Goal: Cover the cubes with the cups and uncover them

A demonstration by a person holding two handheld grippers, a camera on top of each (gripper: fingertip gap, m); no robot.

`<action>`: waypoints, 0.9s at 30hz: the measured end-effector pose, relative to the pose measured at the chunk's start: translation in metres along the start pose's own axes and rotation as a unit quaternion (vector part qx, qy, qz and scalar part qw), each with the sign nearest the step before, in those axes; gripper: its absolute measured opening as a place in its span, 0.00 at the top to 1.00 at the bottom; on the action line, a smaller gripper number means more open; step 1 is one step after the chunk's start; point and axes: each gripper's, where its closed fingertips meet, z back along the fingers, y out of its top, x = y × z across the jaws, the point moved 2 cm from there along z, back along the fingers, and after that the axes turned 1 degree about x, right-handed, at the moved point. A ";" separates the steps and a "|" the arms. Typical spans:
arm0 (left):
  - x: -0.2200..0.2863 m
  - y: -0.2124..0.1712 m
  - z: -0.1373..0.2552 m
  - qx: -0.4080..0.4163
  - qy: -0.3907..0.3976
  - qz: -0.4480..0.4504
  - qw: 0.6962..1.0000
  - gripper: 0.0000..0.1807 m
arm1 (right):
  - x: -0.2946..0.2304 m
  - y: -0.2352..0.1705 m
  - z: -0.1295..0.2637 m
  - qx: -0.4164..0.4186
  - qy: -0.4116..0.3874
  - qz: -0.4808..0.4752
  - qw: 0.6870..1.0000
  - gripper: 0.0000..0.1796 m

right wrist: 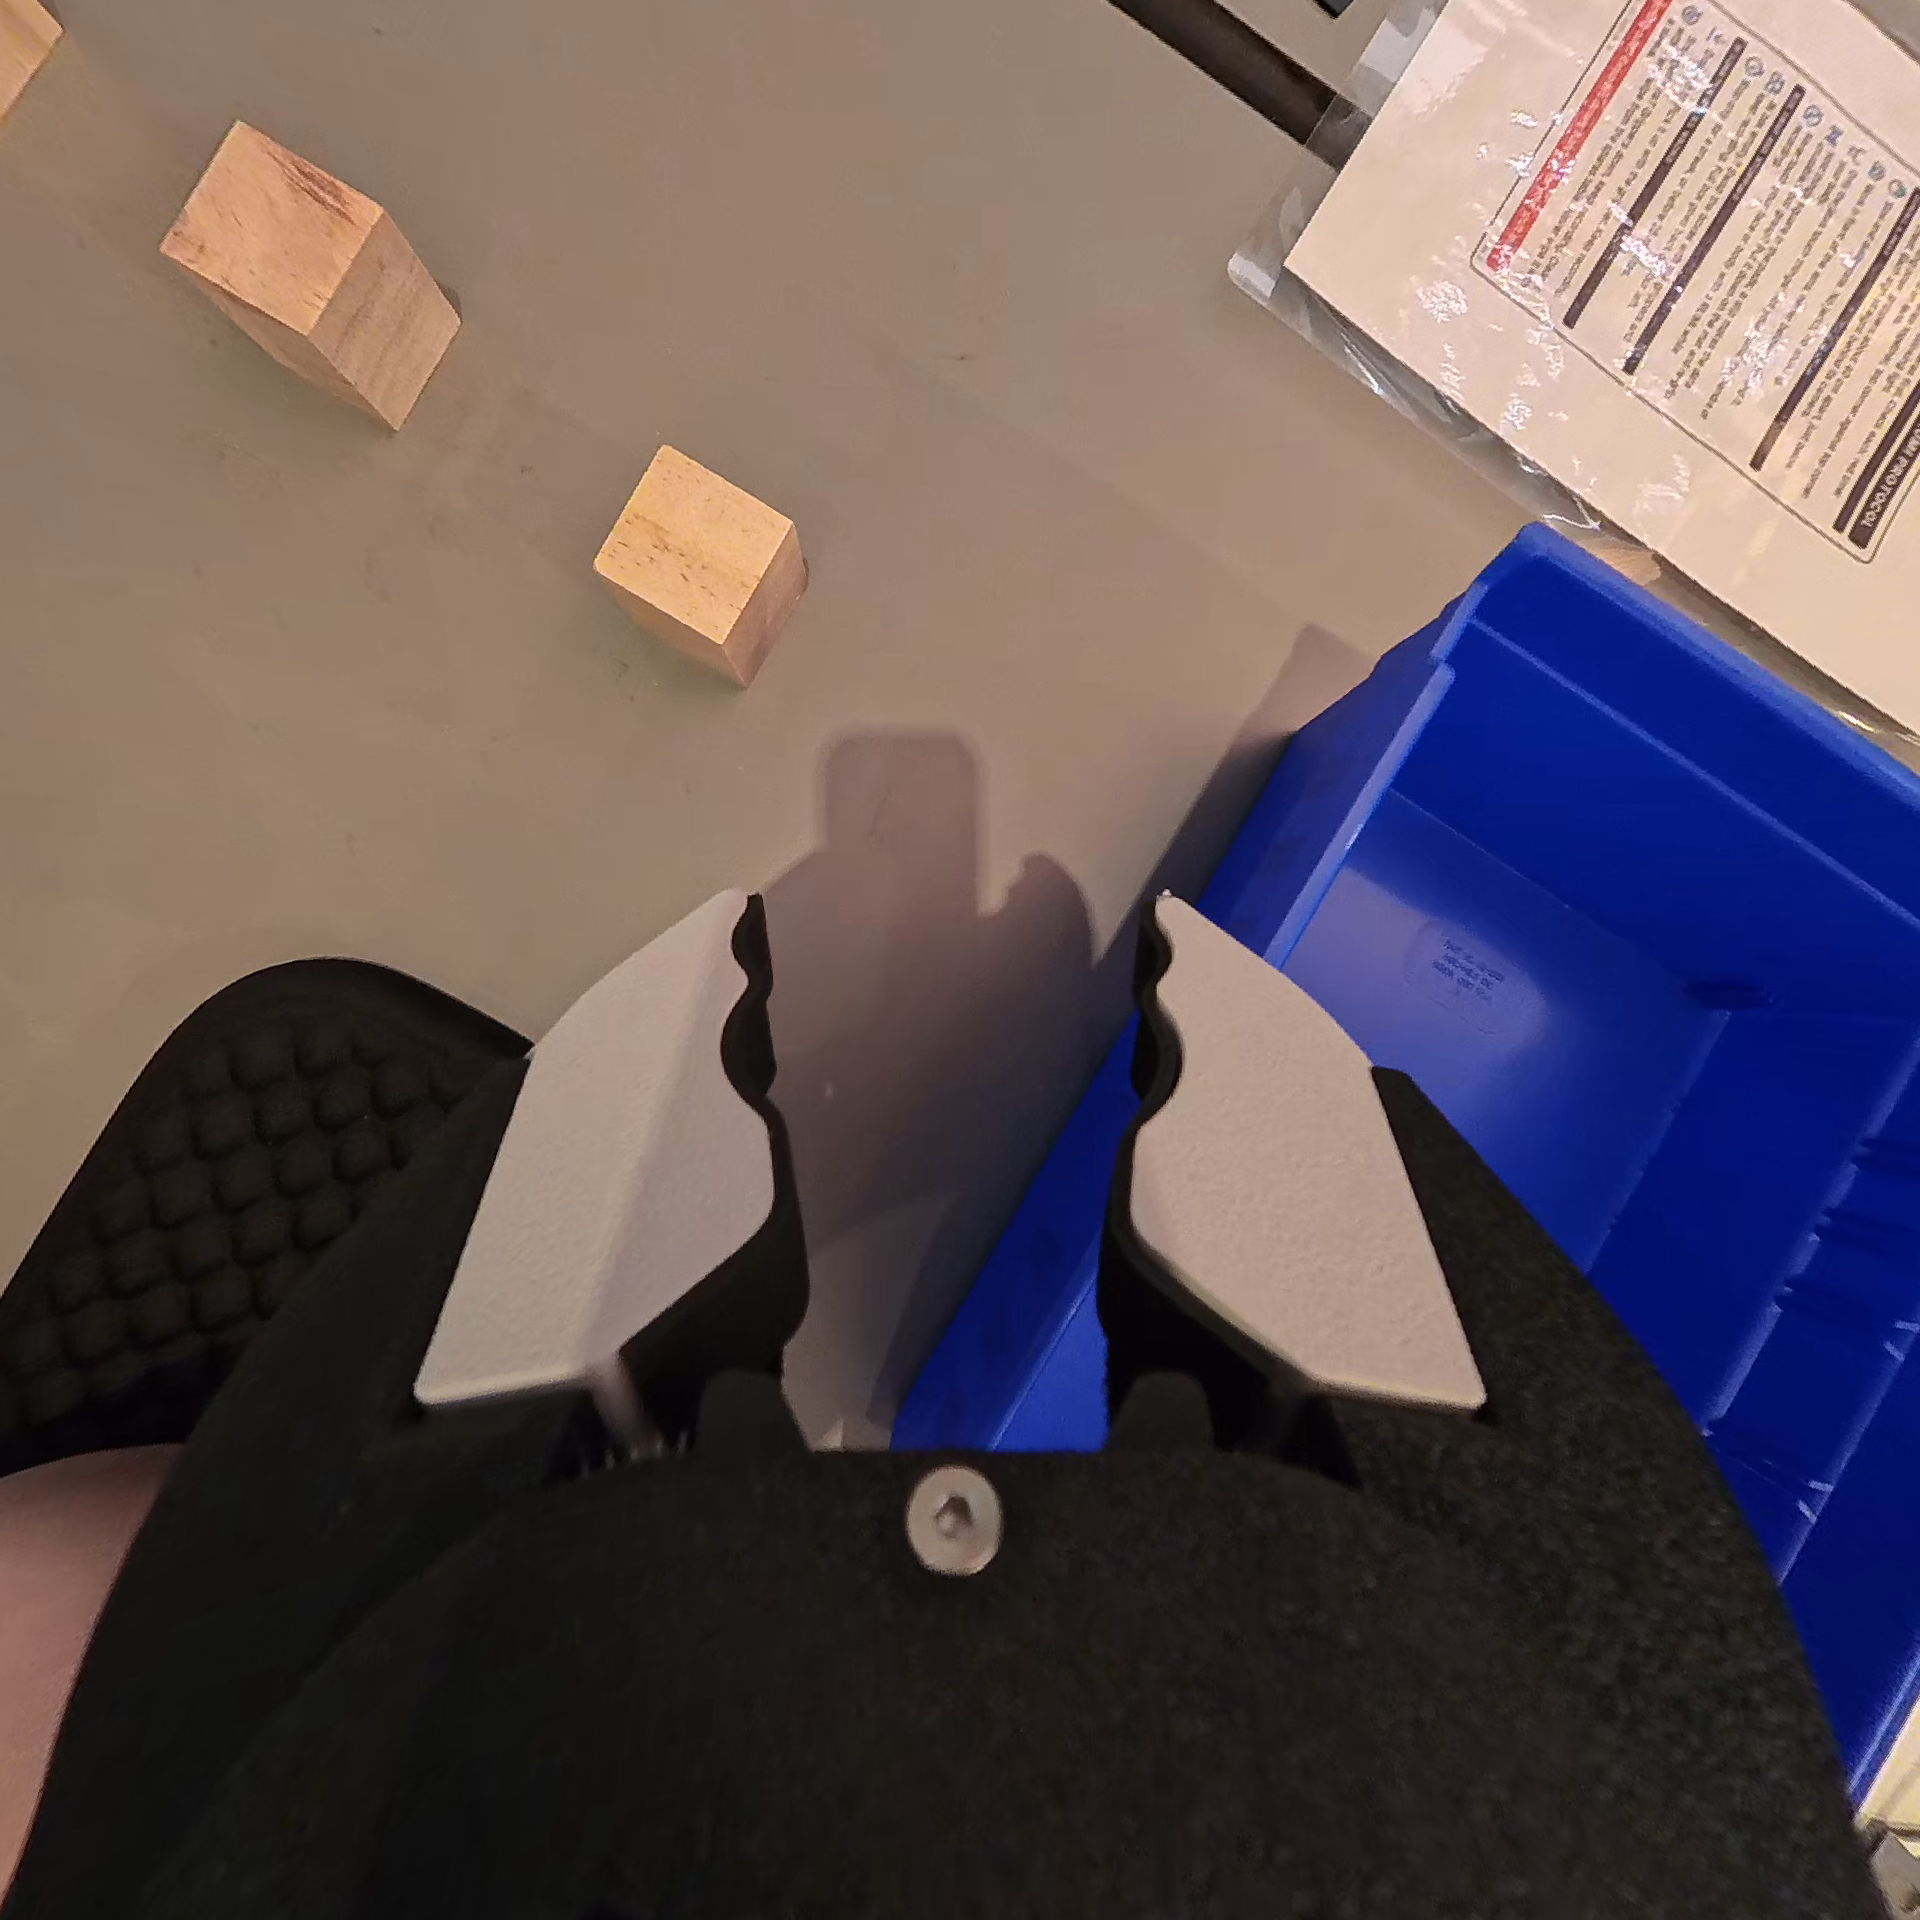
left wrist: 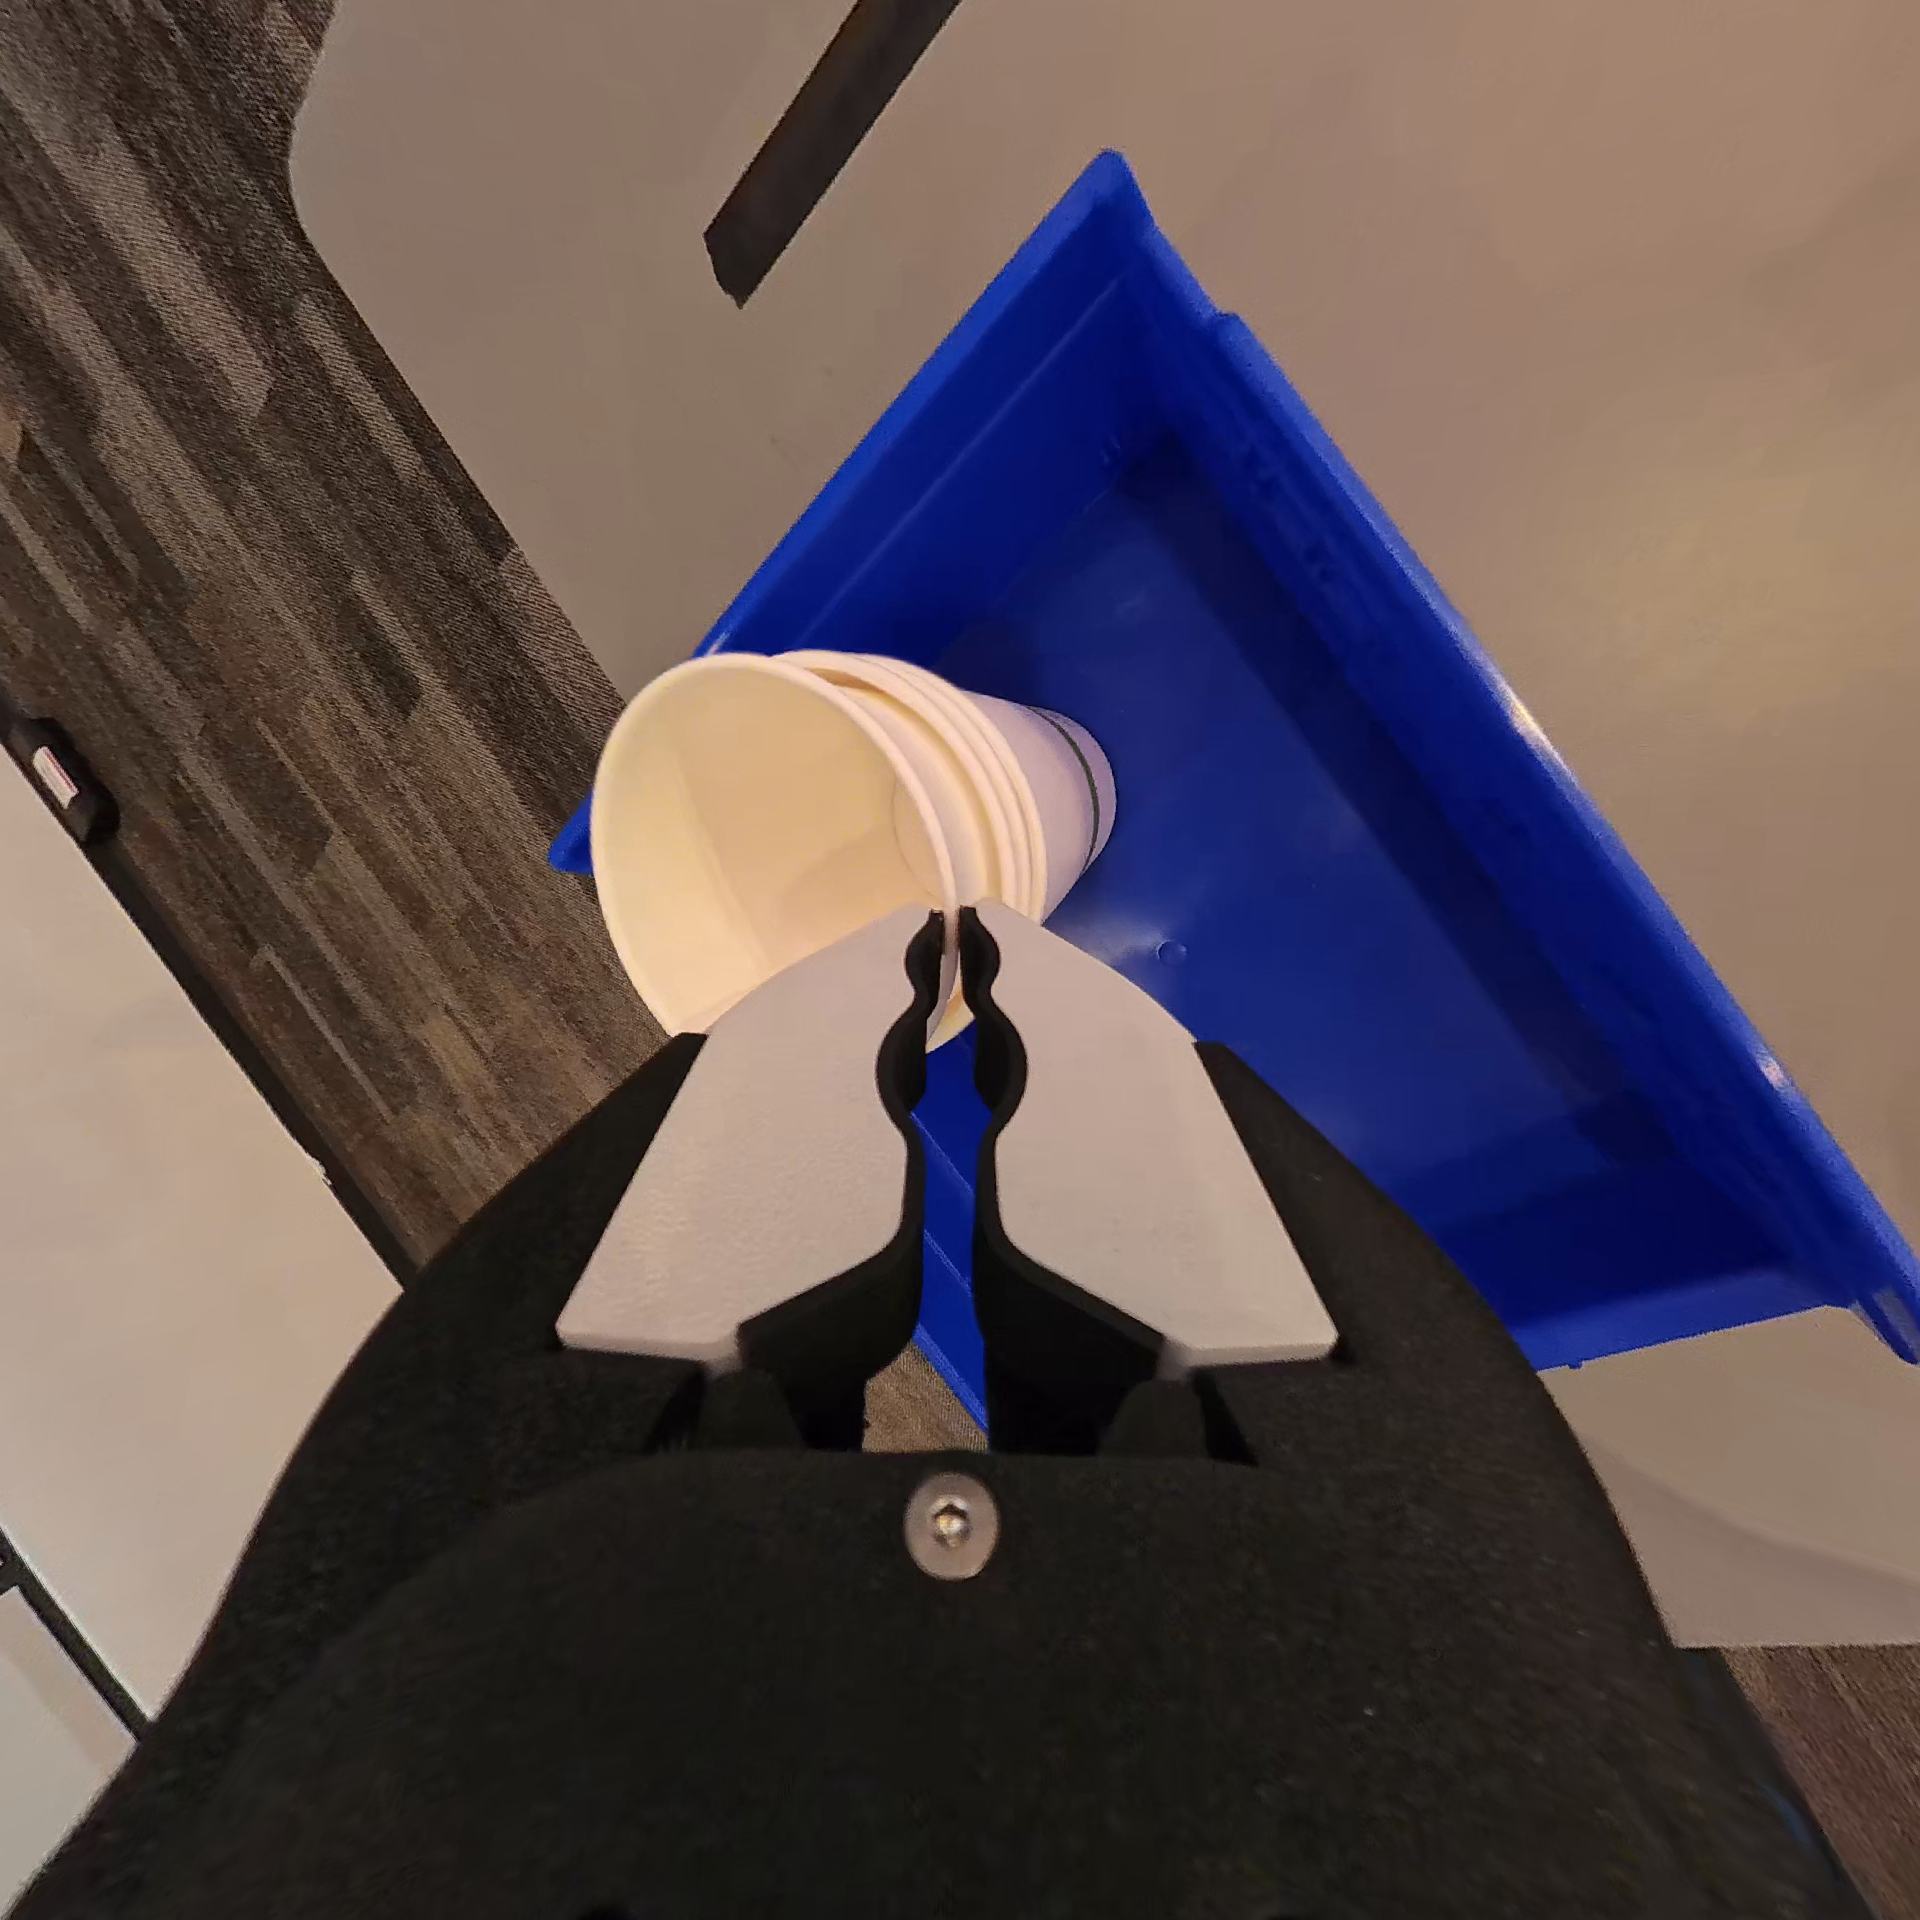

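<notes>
Left claw (left wrist: 953, 920) pinches rim of cup stack (left wrist: 831, 821) over blue bin (left wrist: 1403, 935); right claw (right wrist: 954, 909) wide, nothing held.

Two cubes (right wrist: 701, 561) (right wrist: 312, 272) sit on the table (right wrist: 987, 364), left of the bin (right wrist: 1558, 707); a printed sheet (right wrist: 1662, 260) lies behind the bin.

Deep blue rectangular plastic bin (right wrist: 1621, 1122) on pale grey tabletop (right wrist: 935, 364), nothing visible inside. Laminated white printed sheet (right wrist: 1662, 270) just beyond bin's far corner. Black dimpled foam pad (right wrist: 208, 1174) at near table edge. Striped grey-brown carpet (left wrist: 239, 582) below.
</notes>
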 end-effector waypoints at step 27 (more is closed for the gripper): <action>-0.008 0.018 0.092 0.028 0.087 -0.056 0.994 0.99 | -0.001 0.001 -0.002 0.009 0.012 -0.001 1.000 0.63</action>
